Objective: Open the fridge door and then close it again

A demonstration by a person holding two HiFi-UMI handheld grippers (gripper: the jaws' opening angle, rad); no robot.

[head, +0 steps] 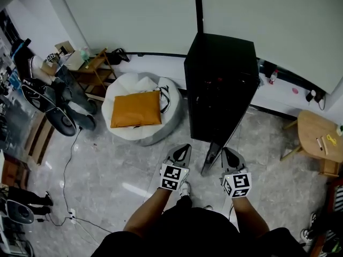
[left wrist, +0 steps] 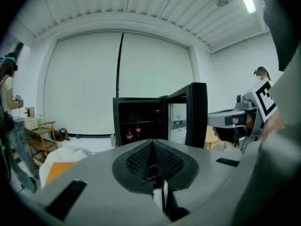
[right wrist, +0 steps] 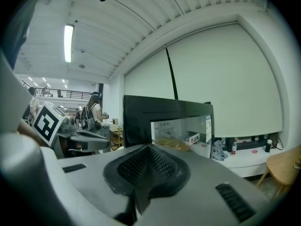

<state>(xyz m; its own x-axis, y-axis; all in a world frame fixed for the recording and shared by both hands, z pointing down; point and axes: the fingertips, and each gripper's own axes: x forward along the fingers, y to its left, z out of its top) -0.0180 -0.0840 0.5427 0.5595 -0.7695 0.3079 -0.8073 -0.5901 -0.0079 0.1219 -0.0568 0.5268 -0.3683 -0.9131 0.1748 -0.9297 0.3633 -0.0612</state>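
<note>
Black fridge (head: 222, 84) stands by the wall, door (head: 213, 159) swung open. Door's free edge sits between both grippers. Left gripper (head: 184, 149) in front of fridge, jaws together, empty. Right gripper (head: 229, 153) on door's far side, jaws together, empty. Two small bottles (left wrist: 133, 134) inside fridge.

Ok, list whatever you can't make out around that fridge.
- Fridge inside: head view shows only its outside.
- Small red items on its shelf: left gripper view, too small to identify.
- Fridge inside: right gripper view, blocked by the open door.
- Round table: head view, cut off by the right edge.
</note>
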